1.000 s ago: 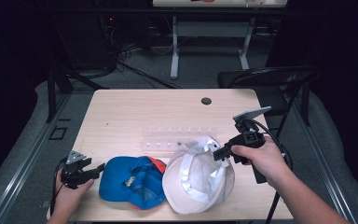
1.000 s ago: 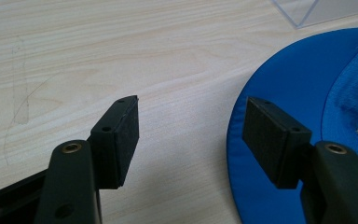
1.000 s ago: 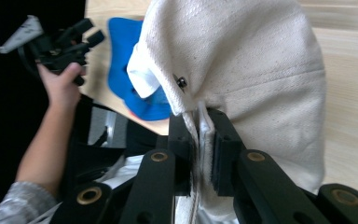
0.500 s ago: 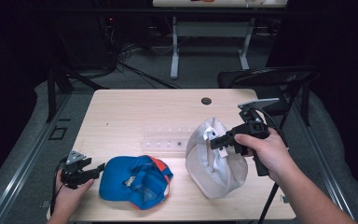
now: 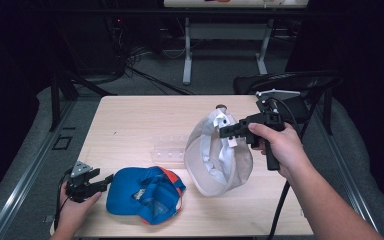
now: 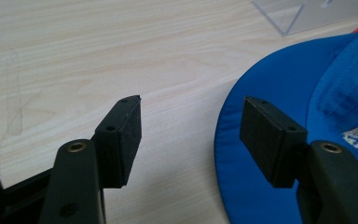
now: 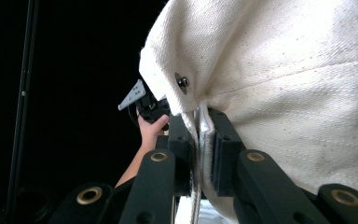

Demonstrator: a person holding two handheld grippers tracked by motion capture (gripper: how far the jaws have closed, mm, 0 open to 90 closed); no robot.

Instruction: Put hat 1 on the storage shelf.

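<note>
Biggest thing here is the light wood table [image 5: 130,120], sitting in a dark room with a black chair [image 5: 300,85] off its far right corner. On the table, the white cap [image 5: 215,160] is the main event: it's lifted up and hanging tilted at the right-middle of the tabletop, inside facing the camera, its lower edge down near the wood, though I can't tell if it actually touches. The right gripper [image 5: 230,131] is clamped onto the cap's upper edge; in the right gripper view you can see the jaws pinched tight on a fold of the cream fabric [image 7: 279,84], right below a small metal rivet [image 7: 182,82].

Next down in size, the blue cap [image 5: 145,195] lies flat near the front left of the table, orange bit showing at its far side, well apart from the white one. A clear plastic tray [image 5: 170,147] sits between them, a bit further back.

The left gripper [image 5: 102,181] rests low at the front left, jaws spread wide and gripping nothing, with the blue cap's brim [image 6: 261,93] just beside one pad [image 6: 268,137].
</note>
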